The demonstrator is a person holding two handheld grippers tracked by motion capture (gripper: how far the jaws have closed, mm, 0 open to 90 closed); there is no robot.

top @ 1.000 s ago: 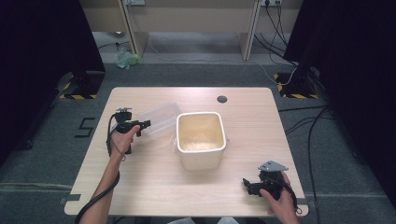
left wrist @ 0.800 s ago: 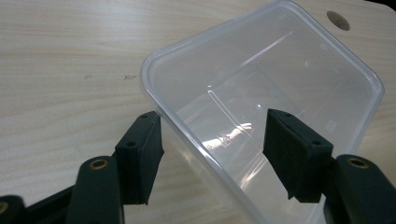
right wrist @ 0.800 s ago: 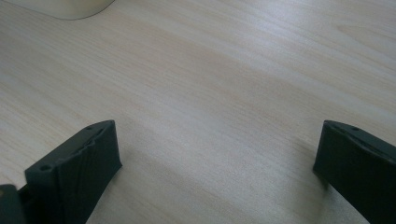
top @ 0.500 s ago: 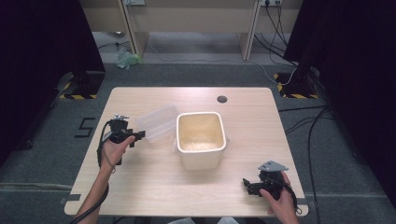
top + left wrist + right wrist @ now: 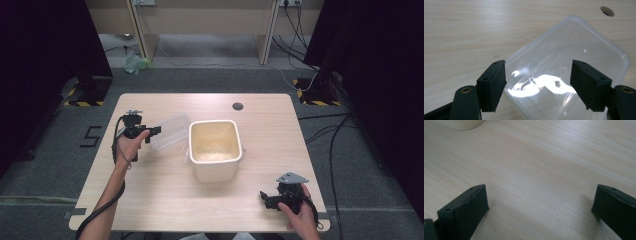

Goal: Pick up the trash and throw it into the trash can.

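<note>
A clear plastic lid (image 5: 169, 131) lies on the wooden table (image 5: 150, 200) just left of a cream tub (image 5: 215, 150) that holds something pale. My left gripper (image 5: 156, 131) points at the lid's left end. Its jaws have just been opening. In the left gripper view the lid (image 5: 574, 57) has its near corner between the spread jaws of this gripper (image 5: 537, 82), and the pads stand clear of it. My right gripper (image 5: 265, 197) rests near the table's front right corner. It is open over bare wood (image 5: 541, 207), with nothing between its jaws.
A small dark round hole (image 5: 237, 106) sits in the tabletop behind the tub, also seen past the lid (image 5: 607, 10). The tub's base (image 5: 459, 123) shows at the top left of the right gripper view. Dark screens and cables surround the table.
My left gripper's jaws have spread wider around the lid's end, and the hand has lifted slightly after dipping towards me. The right hand has not moved.
</note>
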